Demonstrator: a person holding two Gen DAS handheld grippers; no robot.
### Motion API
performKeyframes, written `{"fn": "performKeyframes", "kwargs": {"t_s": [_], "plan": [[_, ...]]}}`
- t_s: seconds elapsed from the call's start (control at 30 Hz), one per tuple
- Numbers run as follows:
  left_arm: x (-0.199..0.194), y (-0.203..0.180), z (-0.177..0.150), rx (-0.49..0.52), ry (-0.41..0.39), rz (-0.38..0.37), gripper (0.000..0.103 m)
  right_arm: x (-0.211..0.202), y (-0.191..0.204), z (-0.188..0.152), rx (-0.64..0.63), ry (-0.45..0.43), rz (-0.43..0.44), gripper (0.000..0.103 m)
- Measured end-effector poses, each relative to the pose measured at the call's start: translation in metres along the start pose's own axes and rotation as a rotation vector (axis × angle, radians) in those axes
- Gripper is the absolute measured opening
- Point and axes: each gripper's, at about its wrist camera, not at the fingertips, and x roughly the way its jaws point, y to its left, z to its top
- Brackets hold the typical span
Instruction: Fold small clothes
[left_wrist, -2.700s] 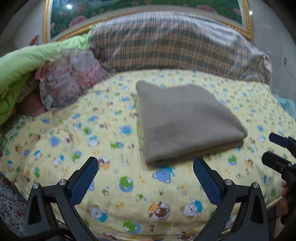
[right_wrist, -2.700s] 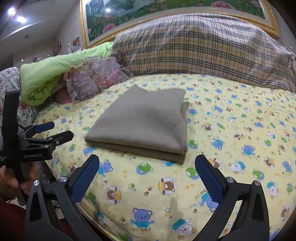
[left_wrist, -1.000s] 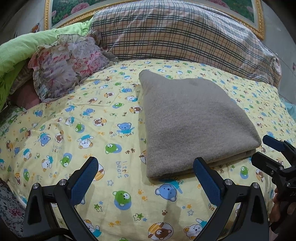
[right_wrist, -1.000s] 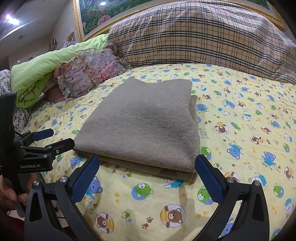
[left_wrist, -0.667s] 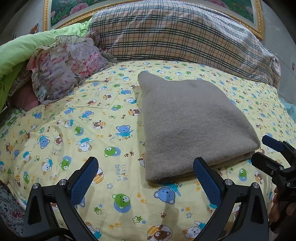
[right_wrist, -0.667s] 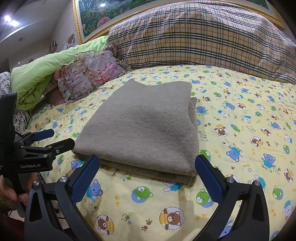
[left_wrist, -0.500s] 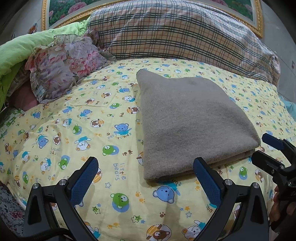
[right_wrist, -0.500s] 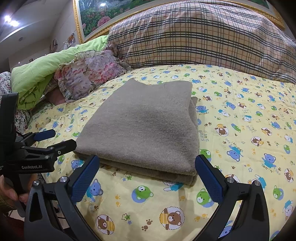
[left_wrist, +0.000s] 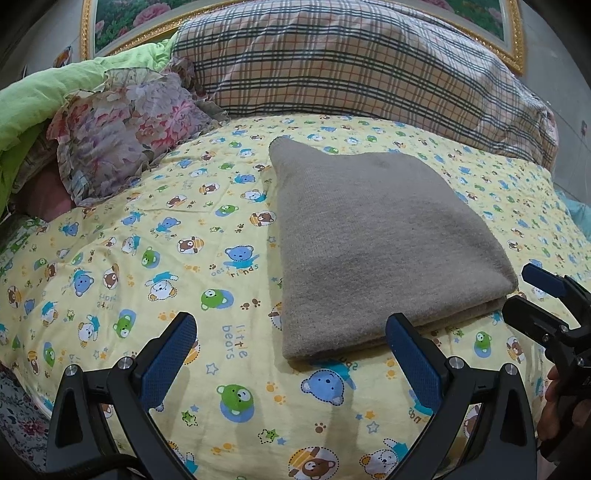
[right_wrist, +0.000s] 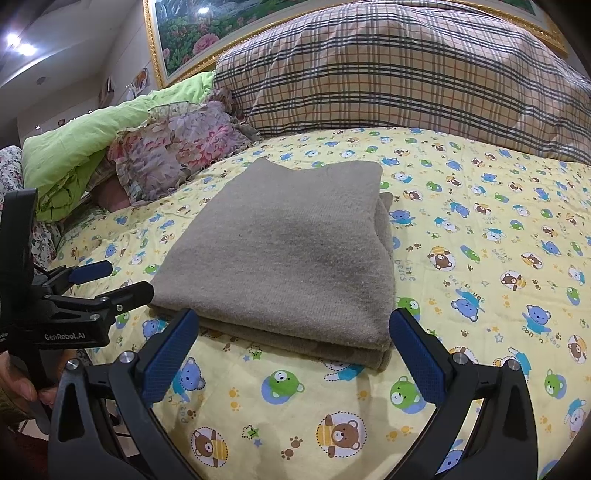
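A folded grey-brown knit garment (left_wrist: 376, 243) lies flat on the yellow bear-print sheet (left_wrist: 147, 258); it also shows in the right wrist view (right_wrist: 291, 251). My left gripper (left_wrist: 291, 354) is open and empty, just before the garment's near left corner. My right gripper (right_wrist: 291, 347) is open and empty, its jaws either side of the garment's near edge, not touching it. The right gripper shows at the right edge of the left wrist view (left_wrist: 543, 299), and the left gripper at the left of the right wrist view (right_wrist: 114, 284).
A large plaid pillow (left_wrist: 351, 62) lies across the head of the bed. A floral cushion (left_wrist: 122, 129) and a green quilt (right_wrist: 88, 136) are piled at the left. A framed picture (right_wrist: 221, 26) hangs behind. The bed's near edge is below the grippers.
Both grippers have come closer to the folded garment over the past seconds. In the last half second almost nothing has moved. Both stay open.
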Motion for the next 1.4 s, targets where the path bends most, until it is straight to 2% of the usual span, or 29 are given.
{"fn": "performKeyframes", "kwargs": {"t_s": [1.4], "plan": [[0.0061, -0.0015, 0.0073, 0.036, 0.046, -0.008, 0.103, -0.0014, -0.0014, 0.0037, 0.024, -0.008, 0.006, 0.103]]}}
